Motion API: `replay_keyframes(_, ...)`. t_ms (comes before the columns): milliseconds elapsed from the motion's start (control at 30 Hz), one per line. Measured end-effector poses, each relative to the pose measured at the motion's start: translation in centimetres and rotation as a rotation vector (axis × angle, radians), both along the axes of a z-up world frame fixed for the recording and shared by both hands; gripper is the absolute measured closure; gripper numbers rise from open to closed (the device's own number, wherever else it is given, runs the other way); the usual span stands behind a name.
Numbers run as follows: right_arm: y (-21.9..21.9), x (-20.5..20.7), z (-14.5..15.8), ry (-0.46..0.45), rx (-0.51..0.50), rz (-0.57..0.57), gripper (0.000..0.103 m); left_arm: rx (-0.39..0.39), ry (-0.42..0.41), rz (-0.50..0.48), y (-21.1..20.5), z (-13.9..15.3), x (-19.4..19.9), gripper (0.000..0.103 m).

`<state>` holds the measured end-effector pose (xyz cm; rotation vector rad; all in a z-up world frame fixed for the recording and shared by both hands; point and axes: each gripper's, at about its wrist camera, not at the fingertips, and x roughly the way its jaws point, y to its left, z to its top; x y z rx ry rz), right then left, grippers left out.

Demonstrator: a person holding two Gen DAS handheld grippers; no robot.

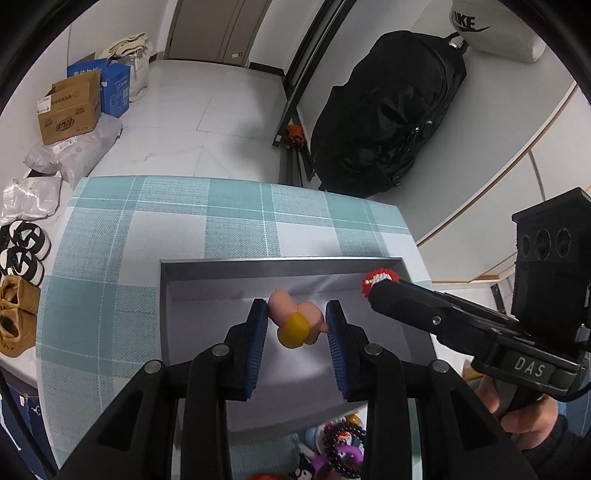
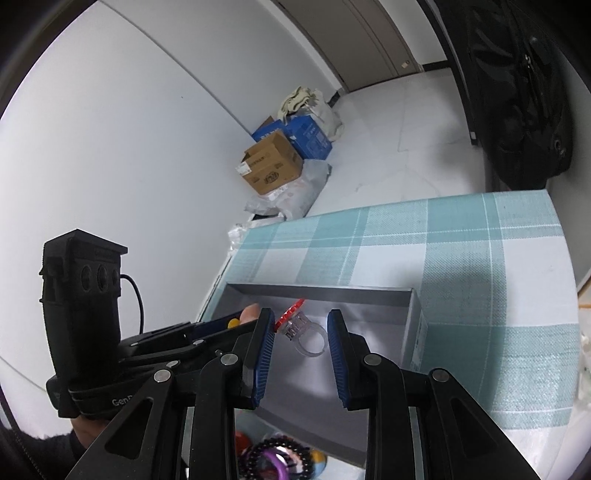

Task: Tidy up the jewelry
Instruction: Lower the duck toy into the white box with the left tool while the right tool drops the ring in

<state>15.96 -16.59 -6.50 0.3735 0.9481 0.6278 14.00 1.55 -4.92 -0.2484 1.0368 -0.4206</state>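
A black backpack (image 1: 388, 122) leans by the wall under a white "NIKE" cap (image 1: 495, 29). On the teal checked tablecloth (image 1: 110, 258) a grey cardboard tray (image 1: 207, 280) sits at the near edge. Above it the left gripper (image 1: 296, 325) pinches a pink rubbery figure (image 1: 295, 321) with a yellow band. The right gripper (image 2: 301, 332), marked "DAS", pinches a clear plastic ring (image 2: 306, 336); only the left view shows its red beaded top.

**Both grippers holding, side by side**

The left gripper (image 1: 297, 323) is pointing steeply downward, its blue pads (image 1: 258, 332) pressing on a small item between them. The right gripper (image 2: 301, 334) is angling down less steeply, just beside the left one, with a small item hanging between its pads (image 2: 266, 338) too. A hand (image 1: 524, 406) is wrapping the right gripper's handle.
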Motion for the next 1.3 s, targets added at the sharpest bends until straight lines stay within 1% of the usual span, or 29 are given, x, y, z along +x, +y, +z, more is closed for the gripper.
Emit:
replay_keyframes(167, 0.0, 0.4, -0.6, 0.017, -0.014, -0.009, 0.075, 0.017, 0.000, -0.017, -0.6, -0.4, 0.3, 0.076)
replay_keyframes(333, 0.1, 0.6, -0.6, 0.006, -0.017, -0.014, 0.073, 0.024, -0.001, -0.020, -0.8, -0.6, 0.5, 0.076)
replay_keyframes(433, 0.1, 0.3, -0.4, -0.008, -0.029, -0.011, 0.072, 0.000, 0.018, -0.016, -0.6, -0.7, 0.8, 0.076)
replay_keyframes(467, 0.1, 0.3, -0.3, -0.016, -0.034, -0.009, 0.070, -0.008, 0.022, -0.012, -0.4, -0.7, 0.9, 0.075)
replay_keyframes(500, 0.0, 0.2, -0.2, -0.026, -0.038, -0.014, 0.062, -0.025, 0.026, -0.013, -0.3, -0.7, 0.9, 0.071)
replay_keyframes(533, -0.1, 0.1, 0.0, -0.034, -0.034, -0.018, 0.052, -0.054, 0.028, -0.020, -0.2, -0.6, 0.9, 0.069)
replay_keyframes(567, -0.3, 0.0, 0.2, -0.045, -0.025, -0.025, 0.047, -0.075, 0.025, -0.025, -0.1, -0.5, 0.8, 0.064)
replay_keyframes(600, -0.6, -0.2, 0.5, -0.059, -0.014, -0.034, 0.043, -0.081, 0.019, -0.028, -0.2, -0.4, 0.7, 0.061)
replay_keyframes(700, -1.6, -0.9, 1.6, -0.109, 0.007, -0.059, 0.042, -0.065, 0.000, -0.033, -0.5, 0.0, 0.2, 0.058)
replay_keyframes(800, -2.6, -1.5, 2.2, -0.144, 0.004, -0.100, 0.036, -0.062, -0.007, -0.027, -0.4, 0.1, -0.1, 0.055)
replay_keyframes(833, -2.9, -1.6, 2.4, -0.153, -0.004, -0.114, 0.033, -0.056, -0.009, -0.019, -0.3, 0.1, -0.2, 0.055)
replay_keyframes(967, -3.1, -2.4, 3.0, -0.195, -0.066, -0.145, 0.029, -0.036, -0.018, 0.003, -0.1, 0.2, -0.4, 0.054)
replay_keyframes(1033, -3.2, -3.0, 3.3, -0.217, -0.077, -0.155, 0.023, -0.039, -0.032, 0.009, 0.1, 0.4, -0.6, 0.054)
replay_keyframes(1067, -3.4, -3.2, 3.4, -0.227, -0.076, -0.159, 0.022, -0.040, -0.038, 0.012, 0.2, 0.5, -0.7, 0.054)
replay_keyframes(1267, -3.7, -4.7, 3.7, -0.250, -0.101, -0.181, 0.017, -0.026, -0.120, 0.019, 0.3, 1.9, -2.4, 0.054)
replay_keyframes(1300, -3.6, -5.0, 3.7, -0.254, -0.114, -0.180, 0.015, -0.024, -0.132, 0.022, 0.3, 2.0, -2.7, 0.054)
